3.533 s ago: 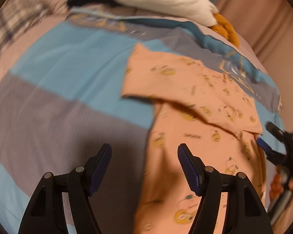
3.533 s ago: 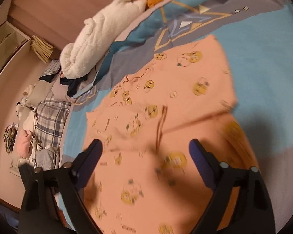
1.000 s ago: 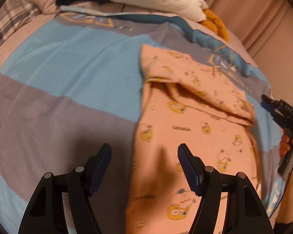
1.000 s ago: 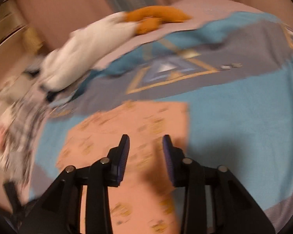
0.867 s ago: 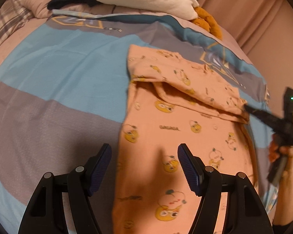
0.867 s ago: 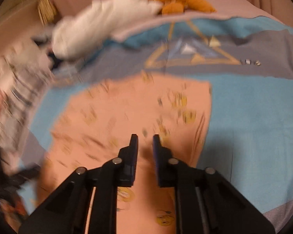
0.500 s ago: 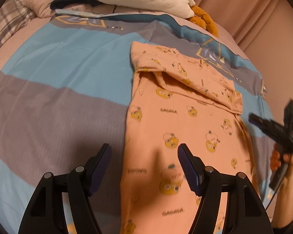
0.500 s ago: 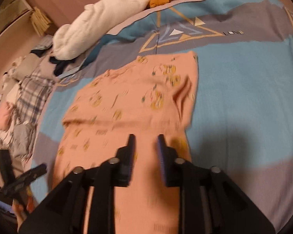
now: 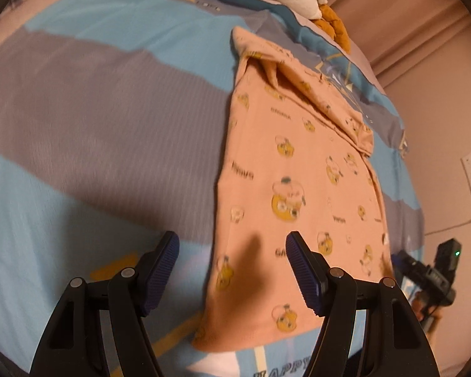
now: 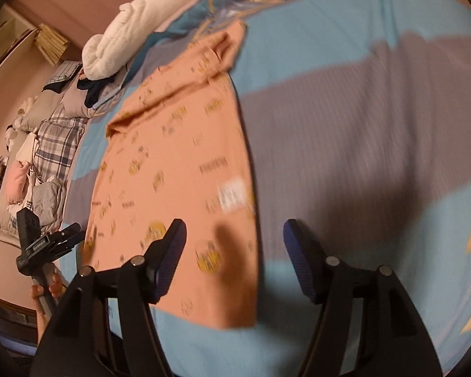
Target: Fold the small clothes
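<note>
Across the striped bedspread [image 9: 94, 110] the peach garment [image 9: 298, 194] lies flat, top folded at twelve o'clock. Left gripper [image 9: 232, 270] gapes empty over its six o'clock hem; right gripper [image 10: 234, 259], jaws just widened, holds nothing. Next, seemingly: pinch both hem corners, fold upward.

One peach garment [image 9: 298, 188], one striped bedspread [image 9: 110, 110], one white blanket [image 10: 135, 31], two tongs [image 9: 232, 270] [image 10: 234, 257]
</note>
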A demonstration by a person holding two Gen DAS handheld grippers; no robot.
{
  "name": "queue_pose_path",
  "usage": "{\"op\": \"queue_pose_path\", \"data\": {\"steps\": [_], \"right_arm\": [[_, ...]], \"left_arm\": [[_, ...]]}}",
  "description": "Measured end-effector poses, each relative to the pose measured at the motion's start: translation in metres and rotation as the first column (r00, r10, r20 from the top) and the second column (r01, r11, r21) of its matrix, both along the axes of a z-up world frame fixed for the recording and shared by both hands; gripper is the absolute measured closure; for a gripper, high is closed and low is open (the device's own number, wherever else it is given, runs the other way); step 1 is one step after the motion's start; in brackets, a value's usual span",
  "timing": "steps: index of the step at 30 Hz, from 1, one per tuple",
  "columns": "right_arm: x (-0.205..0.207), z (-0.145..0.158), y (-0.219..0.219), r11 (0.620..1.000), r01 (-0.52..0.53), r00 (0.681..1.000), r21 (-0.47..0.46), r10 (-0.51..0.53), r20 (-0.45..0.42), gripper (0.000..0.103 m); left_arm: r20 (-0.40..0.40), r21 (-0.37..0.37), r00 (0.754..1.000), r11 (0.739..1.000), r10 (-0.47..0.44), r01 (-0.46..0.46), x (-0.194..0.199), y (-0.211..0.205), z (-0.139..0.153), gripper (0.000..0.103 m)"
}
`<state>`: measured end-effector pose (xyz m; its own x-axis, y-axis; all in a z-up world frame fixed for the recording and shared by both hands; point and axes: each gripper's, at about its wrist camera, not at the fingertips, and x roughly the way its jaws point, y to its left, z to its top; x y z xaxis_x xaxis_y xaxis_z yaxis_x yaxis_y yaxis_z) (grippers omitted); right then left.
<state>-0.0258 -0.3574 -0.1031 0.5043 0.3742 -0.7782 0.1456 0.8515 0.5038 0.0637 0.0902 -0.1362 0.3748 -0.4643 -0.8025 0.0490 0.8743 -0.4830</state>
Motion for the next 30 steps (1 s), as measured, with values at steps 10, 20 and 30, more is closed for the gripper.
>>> {"op": "queue_pose_path", "data": {"steps": [10, 20, 30], "right_arm": [[-0.014, -0.01, 0.013, 0.995, -0.06, 0.998, 0.075, 0.059, 0.013, 0.038], [0.008, -0.016, 0.017, 0.989, -0.05, 0.998, 0.139, 0.044, 0.042, 0.038], [0.008, -0.025, 0.005, 0.965, -0.039, 0.999, 0.258, 0.029, 0.041, 0.059]], "left_arm": [[0.035, -0.059, 0.995, 0.993, -0.098, 0.1, -0.021, -0.018, -0.005, 0.033], [0.049, -0.157, 0.991, 0.979, -0.122, 0.128, -0.004, -0.024, -0.009, 0.033], [0.047, -0.176, 0.993, 0.978, -0.108, 0.115, -0.009, -0.02, -0.015, 0.05]]}}
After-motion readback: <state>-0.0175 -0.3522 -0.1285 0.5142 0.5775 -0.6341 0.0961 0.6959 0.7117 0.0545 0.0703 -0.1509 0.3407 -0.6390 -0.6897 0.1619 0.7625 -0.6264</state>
